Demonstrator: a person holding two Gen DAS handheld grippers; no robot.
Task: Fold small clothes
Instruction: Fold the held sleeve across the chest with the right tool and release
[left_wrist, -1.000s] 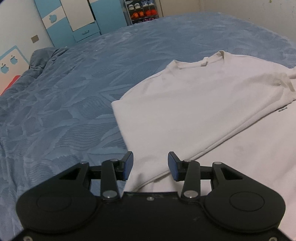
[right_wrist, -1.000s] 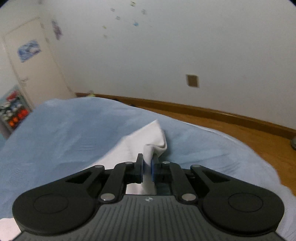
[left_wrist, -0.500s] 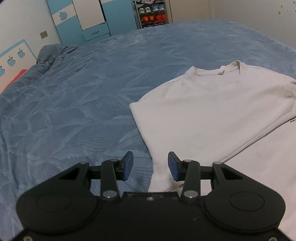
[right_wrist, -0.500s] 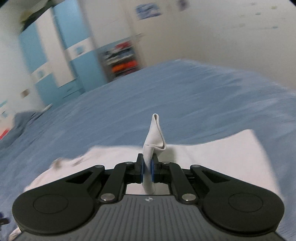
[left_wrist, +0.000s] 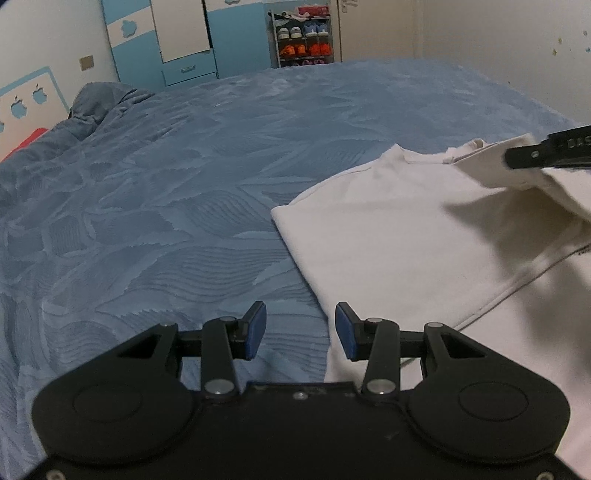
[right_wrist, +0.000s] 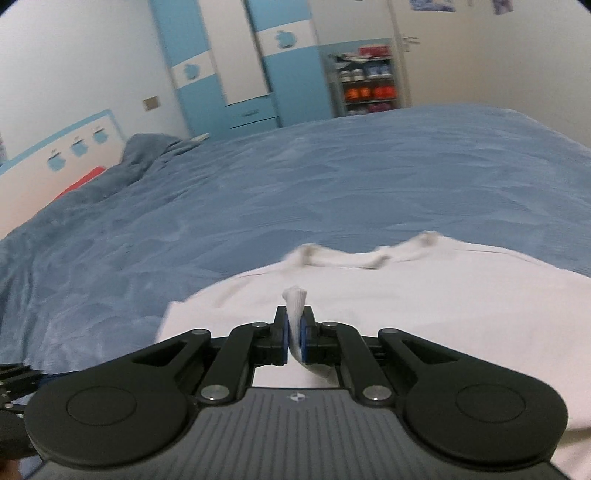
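Shirt: white T-shirt (left_wrist: 388, 221) lies spread on the blue bedspread (left_wrist: 166, 184), collar toward the far side, one part folded over the body with a hem seam running diagonally.
Left gripper: left gripper (left_wrist: 297, 330) hangs low over the shirt's near left edge, blue pads apart with nothing between them; left pad over bedspread, right pad over white cloth.
Right gripper: right gripper (right_wrist: 294, 334) has its pads pinched together on a bunched fold of the shirt, which pokes up between them; the shirt's collar (right_wrist: 365, 254) lies just ahead.
Cross view: in the left wrist view the right gripper enters at the right edge, lifting a flap of cloth that throws a shadow on the shirt body.
Writing: small dark print on the shirt at the right edge, too small to read; embossed letters on the right gripper, not legible.
Room: blue-and-white wardrobe (right_wrist: 236, 66) with apple shapes; shoe rack (left_wrist: 303, 40) beside it; apple cut-outs on the headboard (left_wrist: 26, 99); rumpled blue pillow (left_wrist: 103, 99).
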